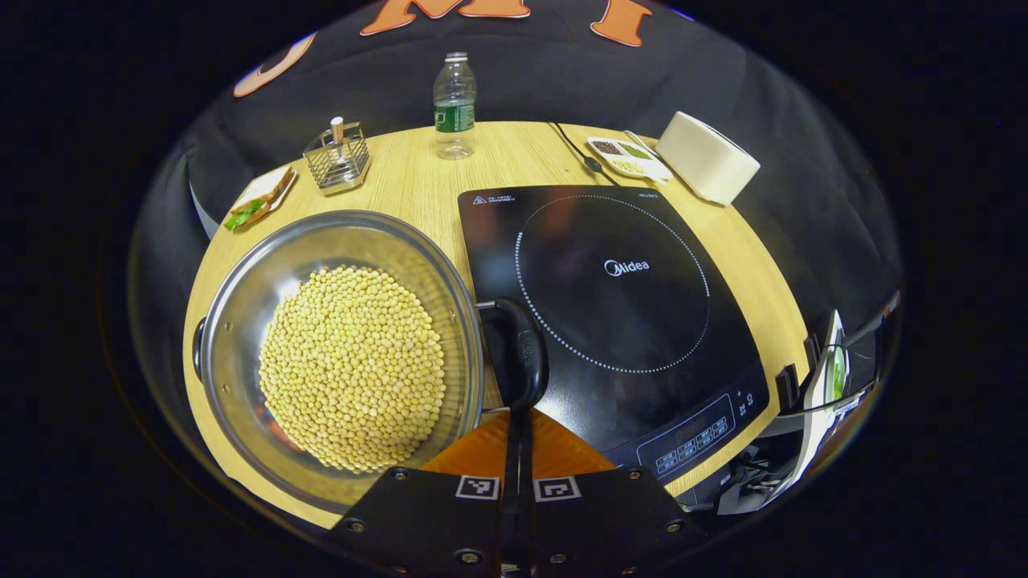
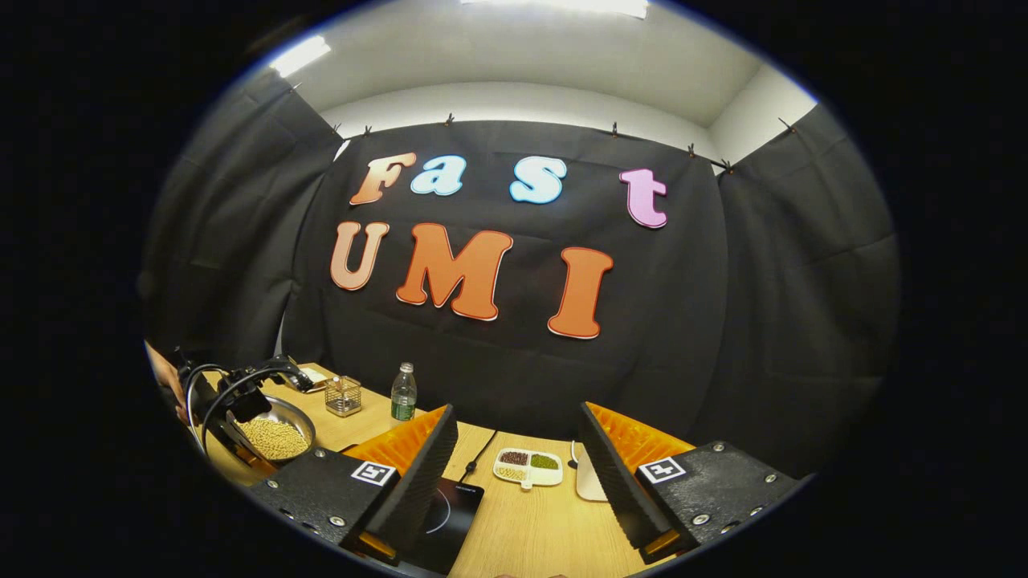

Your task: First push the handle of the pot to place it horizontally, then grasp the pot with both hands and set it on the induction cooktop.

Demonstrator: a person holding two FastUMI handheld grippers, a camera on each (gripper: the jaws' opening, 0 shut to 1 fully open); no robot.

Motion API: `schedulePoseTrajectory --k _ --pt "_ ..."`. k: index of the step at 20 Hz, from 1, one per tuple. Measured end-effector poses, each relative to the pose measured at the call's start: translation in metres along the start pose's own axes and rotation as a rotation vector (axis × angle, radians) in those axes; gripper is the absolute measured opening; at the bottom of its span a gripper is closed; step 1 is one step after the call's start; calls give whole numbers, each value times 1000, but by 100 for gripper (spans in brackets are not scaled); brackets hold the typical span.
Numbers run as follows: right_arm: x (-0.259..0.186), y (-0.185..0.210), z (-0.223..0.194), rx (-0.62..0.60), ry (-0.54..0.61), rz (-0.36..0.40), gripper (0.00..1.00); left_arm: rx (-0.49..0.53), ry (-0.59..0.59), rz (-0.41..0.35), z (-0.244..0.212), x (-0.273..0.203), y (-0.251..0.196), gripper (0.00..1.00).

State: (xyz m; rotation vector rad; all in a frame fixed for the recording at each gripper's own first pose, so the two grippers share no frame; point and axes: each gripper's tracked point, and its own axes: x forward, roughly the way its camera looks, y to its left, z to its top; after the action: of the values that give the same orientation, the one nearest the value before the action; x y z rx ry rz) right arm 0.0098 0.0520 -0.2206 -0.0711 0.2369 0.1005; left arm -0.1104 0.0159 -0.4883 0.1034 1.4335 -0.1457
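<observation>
Left tool [image 1: 514, 449] closed — fingertips hidden behind pot handle [image 1: 524, 353].

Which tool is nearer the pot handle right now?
Left. The left tool sits shut right at the pot handle; the right tool hangs open, well away from the pot.

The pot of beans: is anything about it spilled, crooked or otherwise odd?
Nothing has spilled: the beans all lie inside the pot, which sits level on the table beside the cooktop. Its black handle reaches over the cooktop's edge. The left tool is shut right behind that handle.
</observation>
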Motion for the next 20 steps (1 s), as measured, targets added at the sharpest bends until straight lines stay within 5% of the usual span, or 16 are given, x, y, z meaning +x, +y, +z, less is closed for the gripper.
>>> schedulePoseTrajectory --k 7,17,20 --pt "11 23 -14 36 49 50 94 -7 -17 6 9 7 1 1" --pt "19 40 -58 117 273 119 95 -44 -118 -26 21 -33 21 1" --pt "26 57 -72 125 342 140 95 -20 -192 118 32 -58 76 0"
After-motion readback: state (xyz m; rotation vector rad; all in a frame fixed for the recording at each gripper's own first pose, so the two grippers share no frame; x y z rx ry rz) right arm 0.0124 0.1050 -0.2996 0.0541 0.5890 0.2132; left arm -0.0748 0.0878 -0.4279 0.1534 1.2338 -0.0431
